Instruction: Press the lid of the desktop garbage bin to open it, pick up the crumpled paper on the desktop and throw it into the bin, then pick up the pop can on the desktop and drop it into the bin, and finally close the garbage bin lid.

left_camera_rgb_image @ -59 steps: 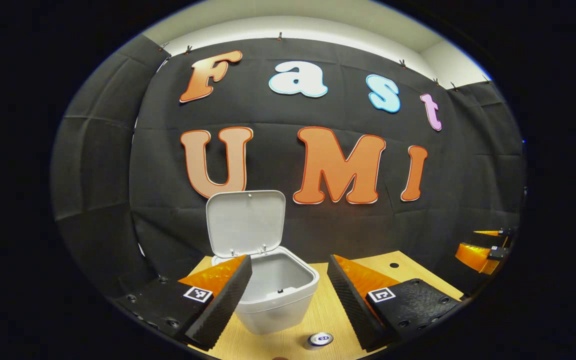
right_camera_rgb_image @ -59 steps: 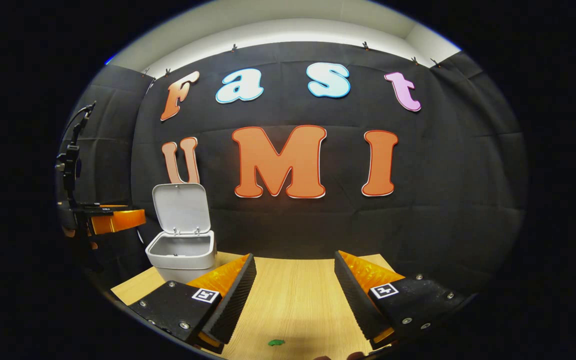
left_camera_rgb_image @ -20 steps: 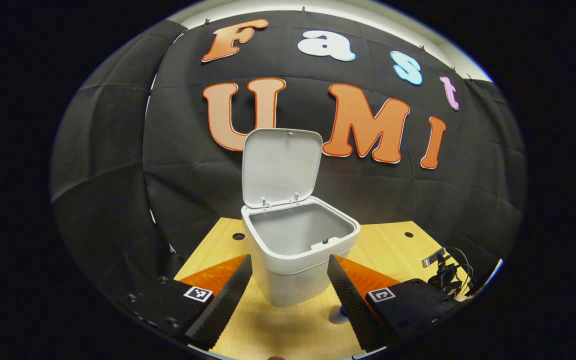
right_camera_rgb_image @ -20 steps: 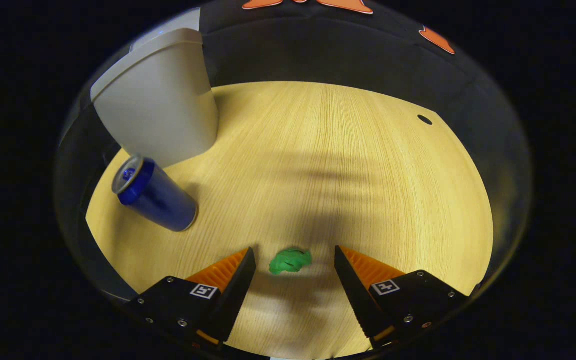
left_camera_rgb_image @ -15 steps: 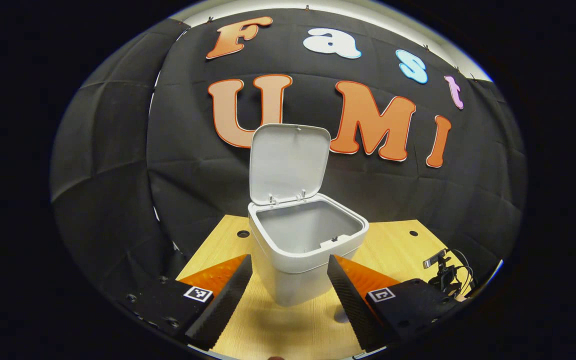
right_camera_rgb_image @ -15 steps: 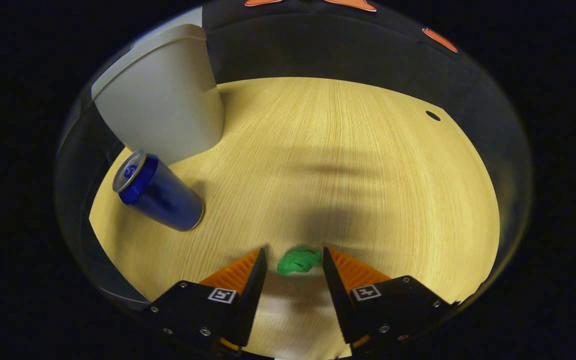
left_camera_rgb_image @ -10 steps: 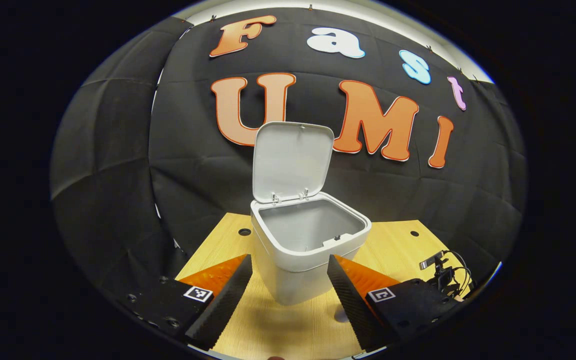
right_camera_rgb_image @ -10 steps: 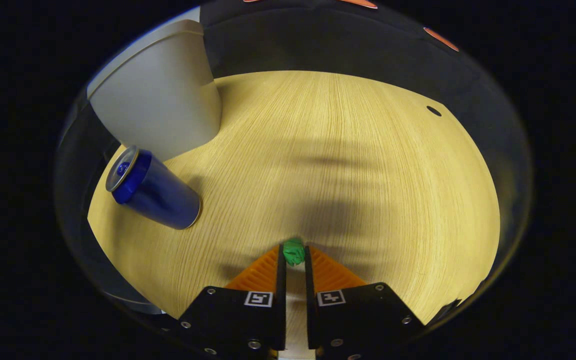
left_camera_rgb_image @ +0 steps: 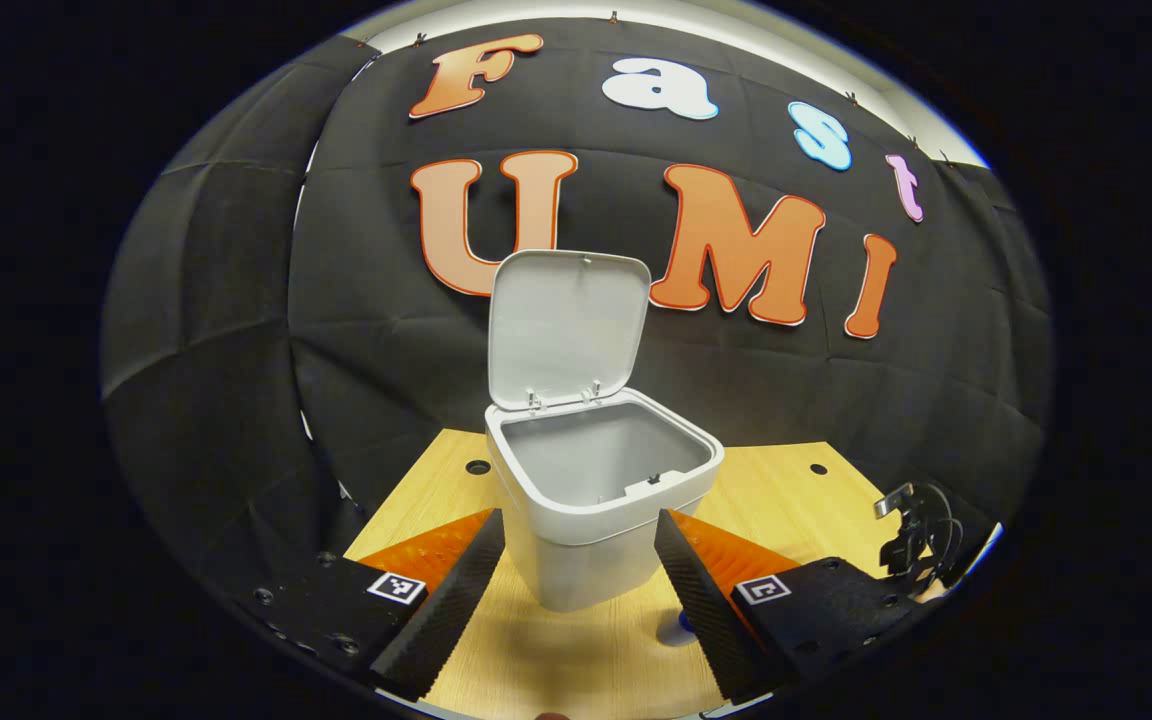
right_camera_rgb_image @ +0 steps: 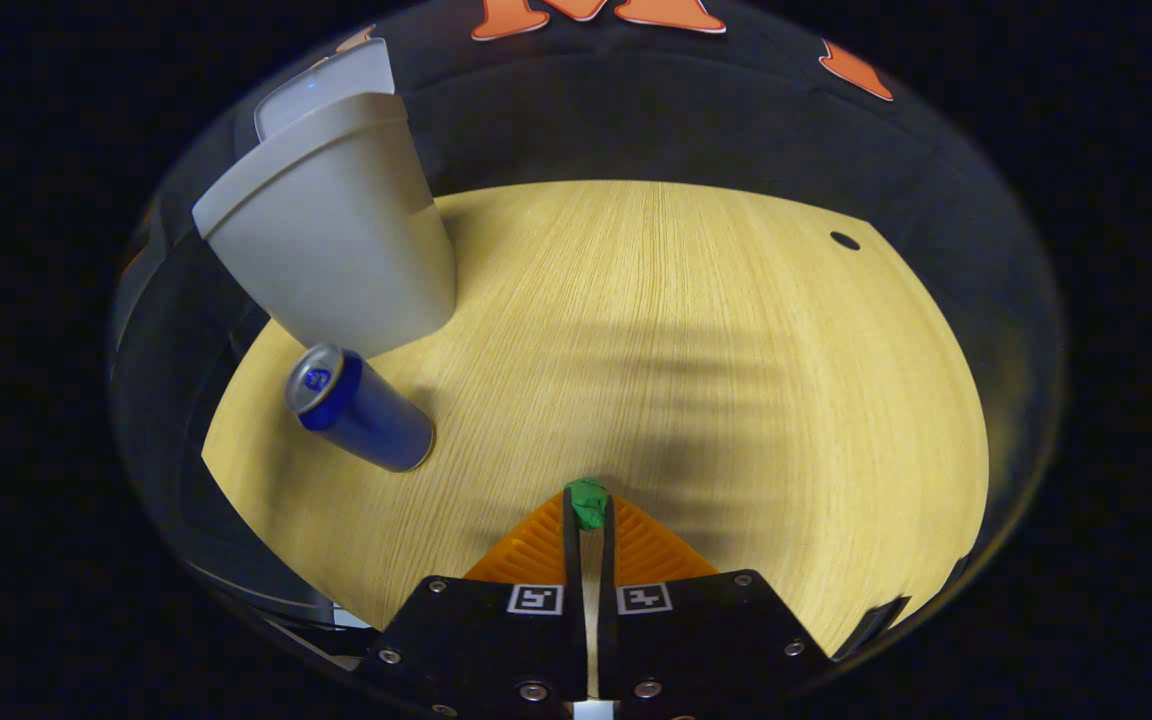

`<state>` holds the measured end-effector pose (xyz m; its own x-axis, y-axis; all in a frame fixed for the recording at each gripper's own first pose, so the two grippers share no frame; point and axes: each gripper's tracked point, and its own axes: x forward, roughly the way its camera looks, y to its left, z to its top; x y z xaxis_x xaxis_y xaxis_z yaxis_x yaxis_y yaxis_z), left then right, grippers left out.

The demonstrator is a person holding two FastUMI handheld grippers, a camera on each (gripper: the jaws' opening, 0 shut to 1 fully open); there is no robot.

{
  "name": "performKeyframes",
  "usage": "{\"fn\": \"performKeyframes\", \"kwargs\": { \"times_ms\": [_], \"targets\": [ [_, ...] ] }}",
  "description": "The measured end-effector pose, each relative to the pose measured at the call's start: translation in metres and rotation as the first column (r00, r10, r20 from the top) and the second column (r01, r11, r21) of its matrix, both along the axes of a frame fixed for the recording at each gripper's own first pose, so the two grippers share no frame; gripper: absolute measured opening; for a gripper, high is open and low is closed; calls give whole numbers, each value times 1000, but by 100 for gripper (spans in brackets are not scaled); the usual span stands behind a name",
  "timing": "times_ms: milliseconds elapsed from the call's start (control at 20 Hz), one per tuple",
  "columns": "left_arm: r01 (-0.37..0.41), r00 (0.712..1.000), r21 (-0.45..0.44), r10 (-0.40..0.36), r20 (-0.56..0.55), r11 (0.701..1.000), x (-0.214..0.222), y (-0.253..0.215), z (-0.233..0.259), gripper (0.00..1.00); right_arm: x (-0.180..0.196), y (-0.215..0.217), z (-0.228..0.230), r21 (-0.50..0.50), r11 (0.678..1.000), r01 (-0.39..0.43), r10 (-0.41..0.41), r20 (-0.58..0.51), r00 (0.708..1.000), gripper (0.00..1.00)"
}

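- Green crumpled paper (right_camera_rgb_image: 588, 503) sat clamped in your right gripper (right_camera_rgb_image: 588, 512).
- Pop can (right_camera_rgb_image: 360, 409) stood upright beside the bin (right_camera_rgb_image: 336, 240).
- Your left gripper (left_camera_rgb_image: 579, 560) gaped apart.

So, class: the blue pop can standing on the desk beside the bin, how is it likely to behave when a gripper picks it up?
The pop can stands upright on the wooden desk, tall and narrow, so an off-centre nudge could probably tip it. Its round body would then likely roll. The smooth metal looks slippery and, if empty, light and easily dented.
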<state>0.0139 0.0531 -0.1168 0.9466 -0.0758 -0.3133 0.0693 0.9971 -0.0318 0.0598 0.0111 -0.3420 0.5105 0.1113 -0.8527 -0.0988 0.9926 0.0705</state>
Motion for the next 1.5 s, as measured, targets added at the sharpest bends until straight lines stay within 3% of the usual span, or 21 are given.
{"fn": "performKeyframes", "kwargs": {
  "times_ms": [50,250,400,650,800,1000,1150,1300,1500],
  "targets": [
    [9,1000,-2,-9,2,1000,2,-4,1,96,31,-20,59,-1,1000,3,-2,27,1000,5],
    [63,998,-20,-62,20,998,6,-31,11,94,49,-28,95,-19,1000,13,-9,159,987,5],
    [106,994,-23,-105,42,994,8,-50,18,93,61,-37,133,-28,999,34,-25,271,962,5],
    [141,987,-13,-139,80,990,3,-60,34,93,85,-49,233,-30,997,65,-44,459,887,5],
    [145,986,-7,-143,90,989,-2,-55,37,93,108,-39,301,-2,999,41,-33,554,832,5],
    [126,988,2,-126,93,992,-13,-34,38,94,141,10,359,19,998,-53,28,662,749,5],
    [94,991,3,-94,90,996,-21,-10,38,94,165,55,386,41,990,-135,67,707,704,5],
    [41,995,5,-42,85,999,-33,21,34,94,192,108,390,58,975,-214,107,720,686,5],
    [-51,995,19,49,82,999,-50,72,32,94,226,181,367,48,951,-306,187,701,689,5]
  ]
}}
